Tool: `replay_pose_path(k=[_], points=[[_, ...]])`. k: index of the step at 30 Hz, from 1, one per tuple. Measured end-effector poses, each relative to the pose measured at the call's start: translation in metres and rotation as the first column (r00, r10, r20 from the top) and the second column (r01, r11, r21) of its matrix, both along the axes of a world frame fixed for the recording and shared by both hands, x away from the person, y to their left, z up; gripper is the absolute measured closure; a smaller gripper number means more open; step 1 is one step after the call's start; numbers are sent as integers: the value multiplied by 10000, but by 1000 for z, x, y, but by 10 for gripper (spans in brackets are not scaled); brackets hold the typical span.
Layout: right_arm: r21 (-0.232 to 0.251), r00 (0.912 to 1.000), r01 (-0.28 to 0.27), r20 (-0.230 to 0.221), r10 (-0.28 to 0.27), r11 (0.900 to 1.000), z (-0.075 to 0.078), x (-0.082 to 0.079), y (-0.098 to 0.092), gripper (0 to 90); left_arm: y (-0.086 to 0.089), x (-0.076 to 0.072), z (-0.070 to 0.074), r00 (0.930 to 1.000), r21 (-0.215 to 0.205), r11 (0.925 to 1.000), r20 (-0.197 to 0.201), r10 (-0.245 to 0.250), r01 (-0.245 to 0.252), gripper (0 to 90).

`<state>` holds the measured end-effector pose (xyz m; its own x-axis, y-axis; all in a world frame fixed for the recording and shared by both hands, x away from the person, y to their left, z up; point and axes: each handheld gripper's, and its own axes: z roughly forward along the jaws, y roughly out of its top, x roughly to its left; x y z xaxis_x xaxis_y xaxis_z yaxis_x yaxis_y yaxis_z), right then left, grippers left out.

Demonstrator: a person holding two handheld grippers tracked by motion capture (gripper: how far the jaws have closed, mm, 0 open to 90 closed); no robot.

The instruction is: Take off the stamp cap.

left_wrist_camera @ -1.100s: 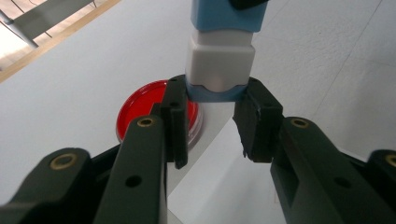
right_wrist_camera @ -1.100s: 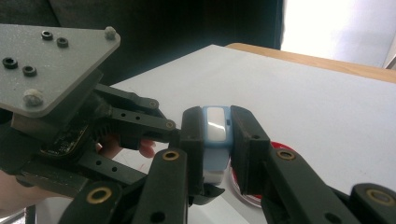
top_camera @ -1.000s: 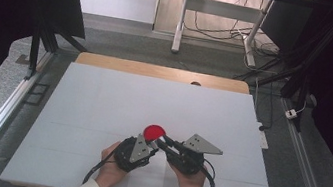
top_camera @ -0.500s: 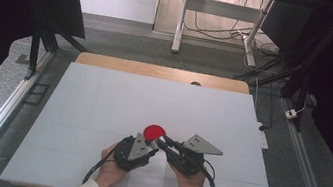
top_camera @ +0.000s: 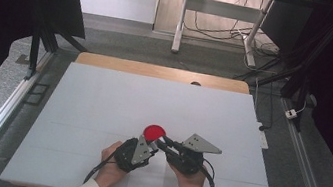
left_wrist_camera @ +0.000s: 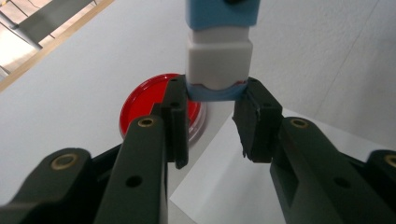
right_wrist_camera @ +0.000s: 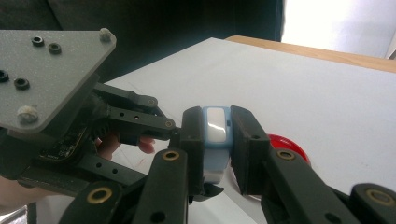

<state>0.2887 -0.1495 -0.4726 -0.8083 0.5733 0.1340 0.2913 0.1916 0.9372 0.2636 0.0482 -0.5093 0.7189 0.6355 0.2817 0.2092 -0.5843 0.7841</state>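
White sheeting covers the counter [top_camera: 100, 113], with a wooden edge strip along its far side. Grey floor surrounds the counter, and dark curtains hang at both sides. A metal stand with loose cables occupies the floor beyond the counter.

The left gripper [left_wrist_camera: 212, 123] and the right gripper [right_wrist_camera: 217, 144] meet near the front centre of the counter. A small blue-and-white block [left_wrist_camera: 219, 60] is held between them, above the surface. The left gripper's fingers [left_wrist_camera: 175, 119] are closed on one end of the block. The right gripper's fingers [right_wrist_camera: 245, 144] are closed on its other end, clamping both flanks. A red dish [top_camera: 153, 132] lies flat on the counter just beyond the fingertips, beneath the block. A white paper sheet [left_wrist_camera: 224, 186] lies beside the dish.
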Motion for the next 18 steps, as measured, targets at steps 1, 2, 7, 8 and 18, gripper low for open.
replay_pose_path(k=[1,2,7,8,18], points=[[8,10000,5,-7,-5,10000,0,0,0,752,0,0,0,10000,51,10000,38,5,-6,662],[11,10000,2,-22,-2,10000,0,0,0,752,0,0,0,10000,-23,10000,-17,9,-9,661],[274,9990,357,276,-364,9990,7,0,-8,753,11,8,-4,9964,-742,9967,-813,256,-317,661],[388,9989,399,220,-407,9985,7,1,-10,753,12,8,-4,9964,-800,9962,-801,282,-346,661],[494,9989,412,196,-422,9979,7,3,-14,752,14,4,0,9988,-1106,9938,-477,53,-105,658]])
